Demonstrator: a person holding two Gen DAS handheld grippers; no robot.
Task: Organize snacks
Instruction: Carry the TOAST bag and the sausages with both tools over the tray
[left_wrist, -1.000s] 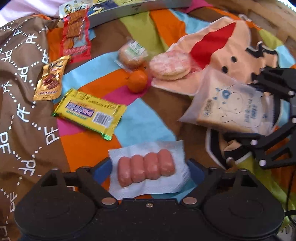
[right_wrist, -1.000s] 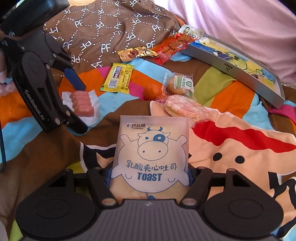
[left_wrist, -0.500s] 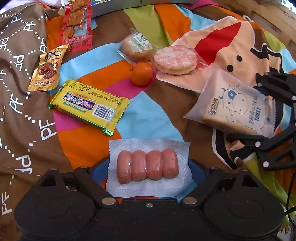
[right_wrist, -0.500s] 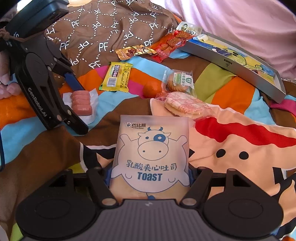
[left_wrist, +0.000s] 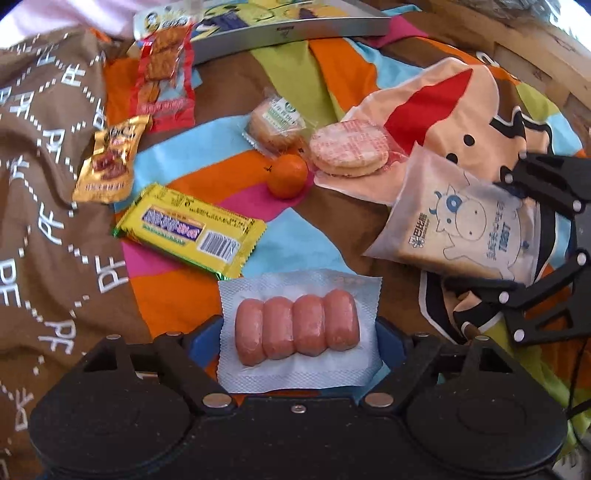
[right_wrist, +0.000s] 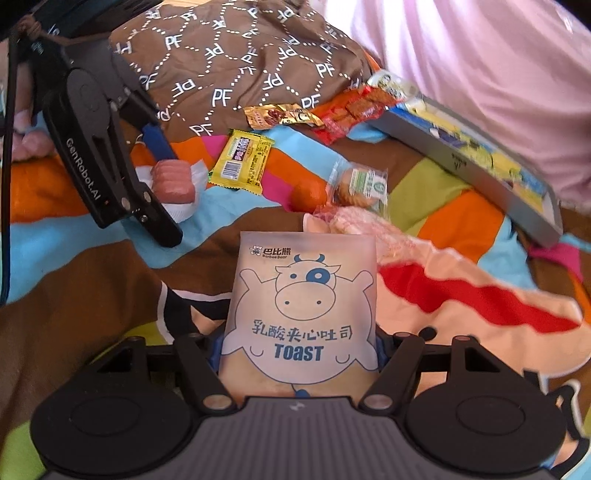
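Note:
A clear pack of pink sausages (left_wrist: 297, 328) sits between the blue pads of my left gripper (left_wrist: 297, 334), which is shut on it. In the right wrist view the left gripper (right_wrist: 162, 184) holds the sausages (right_wrist: 173, 181) just above the blanket. My right gripper (right_wrist: 299, 347) is shut on a frosted toast bag (right_wrist: 301, 314) with a blue cow print. From the left wrist view, the toast bag (left_wrist: 469, 229) and right gripper (left_wrist: 535, 258) are at the right. A yellow bar (left_wrist: 192, 230), an orange (left_wrist: 287, 175), a rice cracker pack (left_wrist: 349, 147) and a small cake packet (left_wrist: 275, 125) lie beyond.
A gold packet (left_wrist: 109, 162) and a red snack packet (left_wrist: 166, 77) lie at the far left by a brown patterned pillow (right_wrist: 236, 55). A flat grey box (left_wrist: 288, 22) lies at the back of the striped blanket (left_wrist: 306, 243). Pink fabric (right_wrist: 480, 55) rises behind it.
My left gripper has drawn tighter around the sausage pack and moved with it toward the yellow bar. The right gripper keeps the toast bag, and its view has tilted.

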